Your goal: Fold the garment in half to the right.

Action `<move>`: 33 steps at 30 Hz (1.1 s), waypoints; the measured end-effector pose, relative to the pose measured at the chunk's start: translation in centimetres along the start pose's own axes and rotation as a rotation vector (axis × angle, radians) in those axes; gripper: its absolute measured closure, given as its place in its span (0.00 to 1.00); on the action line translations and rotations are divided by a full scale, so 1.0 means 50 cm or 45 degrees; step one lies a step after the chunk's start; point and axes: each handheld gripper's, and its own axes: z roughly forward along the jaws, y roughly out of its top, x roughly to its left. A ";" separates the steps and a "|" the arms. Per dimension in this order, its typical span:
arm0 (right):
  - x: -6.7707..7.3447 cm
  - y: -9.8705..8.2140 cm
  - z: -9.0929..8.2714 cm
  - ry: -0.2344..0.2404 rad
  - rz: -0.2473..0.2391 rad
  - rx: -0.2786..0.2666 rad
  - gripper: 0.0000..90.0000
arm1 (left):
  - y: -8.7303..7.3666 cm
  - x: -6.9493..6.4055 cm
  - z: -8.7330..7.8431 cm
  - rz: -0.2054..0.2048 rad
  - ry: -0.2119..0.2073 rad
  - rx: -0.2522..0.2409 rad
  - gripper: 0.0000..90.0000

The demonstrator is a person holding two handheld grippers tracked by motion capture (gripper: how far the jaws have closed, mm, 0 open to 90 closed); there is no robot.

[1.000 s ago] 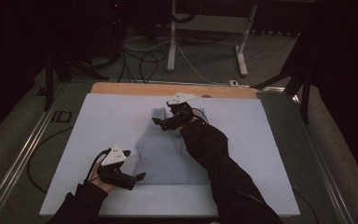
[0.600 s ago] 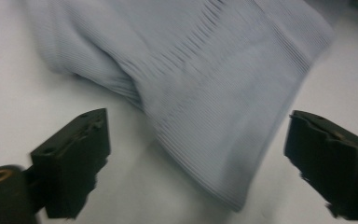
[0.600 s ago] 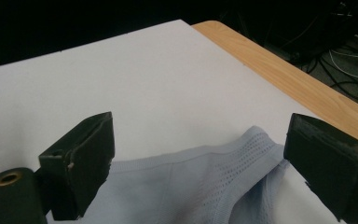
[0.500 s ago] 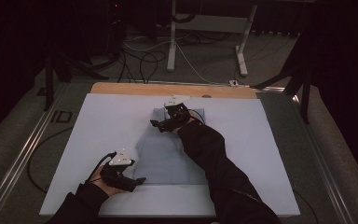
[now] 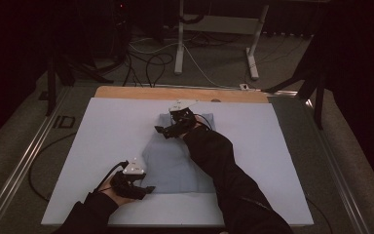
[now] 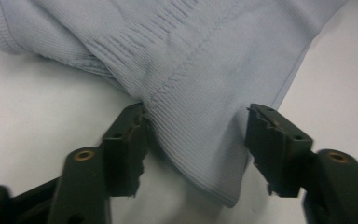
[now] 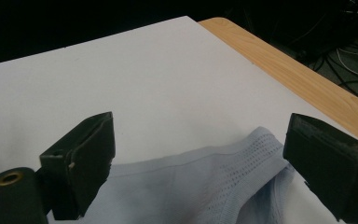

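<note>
Left gripper (image 6: 193, 149) jaws have just been narrowing around garment (image 6: 200, 70) hem; right gripper (image 7: 198, 168) gapes wide.

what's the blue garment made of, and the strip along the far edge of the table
The garment looks like a soft, matte knitted fabric: fine ribs, a stitched seam and small perforated panels show. The fibre cannot be told. The strip looks like wood or wood-look laminate: light brown with a faint grain.

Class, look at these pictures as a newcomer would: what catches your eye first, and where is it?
A pale blue knit garment lies flat mid-way across the white table cover. The left claw has just been closing around its near hem corner, while the right claw stands open over its far edge, near the table's wooden rim.
</note>
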 end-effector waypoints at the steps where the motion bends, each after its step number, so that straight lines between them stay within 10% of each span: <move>1: 0.001 0.001 0.001 -0.002 0.016 0.001 0.10 | 0.001 -0.002 0.000 0.002 -0.005 0.000 0.51; 10: -0.001 0.003 0.016 0.010 0.008 0.019 0.13 | 0.015 -0.012 0.001 -0.034 0.005 0.001 0.89; 33: -0.058 0.031 0.088 -0.039 0.089 0.111 0.13 | 0.033 -0.015 -0.023 -0.042 0.064 -0.110 0.92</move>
